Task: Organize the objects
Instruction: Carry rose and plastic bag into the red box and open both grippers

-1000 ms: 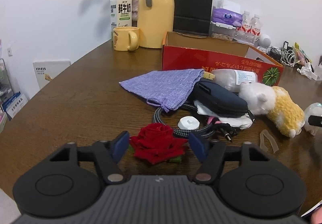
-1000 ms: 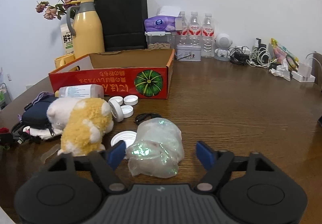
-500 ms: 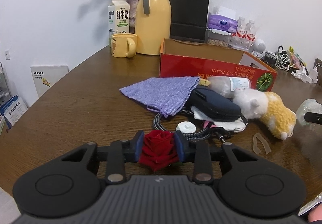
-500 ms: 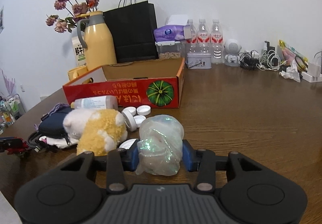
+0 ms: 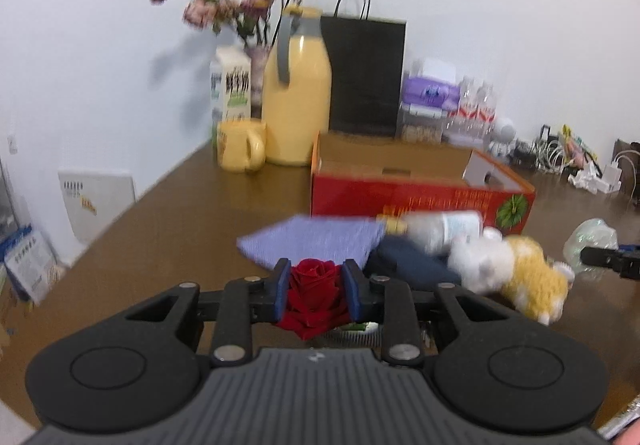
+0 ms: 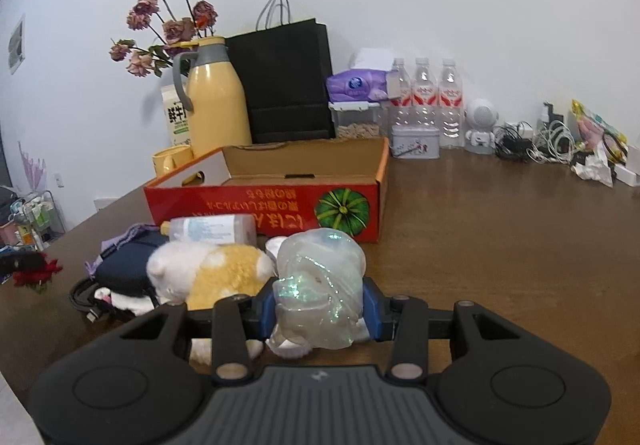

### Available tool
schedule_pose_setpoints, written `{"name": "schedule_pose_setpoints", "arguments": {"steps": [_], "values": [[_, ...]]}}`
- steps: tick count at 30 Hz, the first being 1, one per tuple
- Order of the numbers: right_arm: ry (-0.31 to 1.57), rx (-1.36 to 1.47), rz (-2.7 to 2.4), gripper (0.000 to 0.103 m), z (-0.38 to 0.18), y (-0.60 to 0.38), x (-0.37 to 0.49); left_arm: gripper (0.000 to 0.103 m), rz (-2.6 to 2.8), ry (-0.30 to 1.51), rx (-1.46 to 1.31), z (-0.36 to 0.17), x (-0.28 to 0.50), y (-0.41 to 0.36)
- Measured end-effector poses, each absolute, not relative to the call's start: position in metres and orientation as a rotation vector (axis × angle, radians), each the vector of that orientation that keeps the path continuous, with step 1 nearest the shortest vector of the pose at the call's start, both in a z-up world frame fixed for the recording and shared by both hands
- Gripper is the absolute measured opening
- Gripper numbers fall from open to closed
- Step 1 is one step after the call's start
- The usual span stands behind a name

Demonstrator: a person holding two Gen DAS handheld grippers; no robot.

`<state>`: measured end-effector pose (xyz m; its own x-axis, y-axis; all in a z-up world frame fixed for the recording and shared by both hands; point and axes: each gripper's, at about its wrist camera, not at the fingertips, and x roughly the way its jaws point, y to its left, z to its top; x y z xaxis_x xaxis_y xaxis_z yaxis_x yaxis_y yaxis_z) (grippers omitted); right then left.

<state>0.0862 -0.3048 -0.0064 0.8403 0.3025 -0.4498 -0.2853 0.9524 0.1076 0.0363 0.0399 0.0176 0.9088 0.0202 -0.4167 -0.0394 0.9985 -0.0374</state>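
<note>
Brown desk (image 6: pixel 480 229) clutter: left gripper (image 5: pixel 315 291) closing on rose (image 5: pixel 314 297), right gripper (image 6: pixel 318 309) clamps crinkly bag (image 6: pixel 320 285); lift both gently toward box (image 6: pixel 280 197).

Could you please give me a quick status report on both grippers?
Left gripper closing on red rose. Right gripper shut on iridescent bundle. Red box open ahead, plush toy between.

Motion blur smears the milk carton (image 5: pixel 231 85) and dried flowers (image 5: pixel 240 1) at upper left, while the plush toy (image 6: pixel 224 273) hides the white caps behind it.
</note>
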Motion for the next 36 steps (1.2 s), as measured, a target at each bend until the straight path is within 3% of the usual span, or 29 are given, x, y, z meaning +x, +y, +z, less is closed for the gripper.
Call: {"name": "schedule_pose_setpoints", "arguments": {"steps": [17, 27, 33, 36], "values": [[0.314, -0.015, 0.334, 0.041, 0.050, -0.251, 0.184, 0.029, -0.074, 0.249, -0.011, 0.076, 0.157, -0.013], [0.410, 0.051, 0.301, 0.041, 0.027, -0.222, 0.283, 0.029, 0.027, 0.360, -0.095, 0.053, 0.274, -0.023], [0.507, 0.054, 0.299, 0.041, 0.001, -0.220, 0.305, 0.030, 0.016, 0.500, -0.083, 0.018, 0.297, -0.020], [0.541, 0.047, 0.291, 0.044, -0.007, -0.220, 0.309, 0.037, 0.020, 0.494, -0.076, 0.015, 0.292, -0.020]]}}
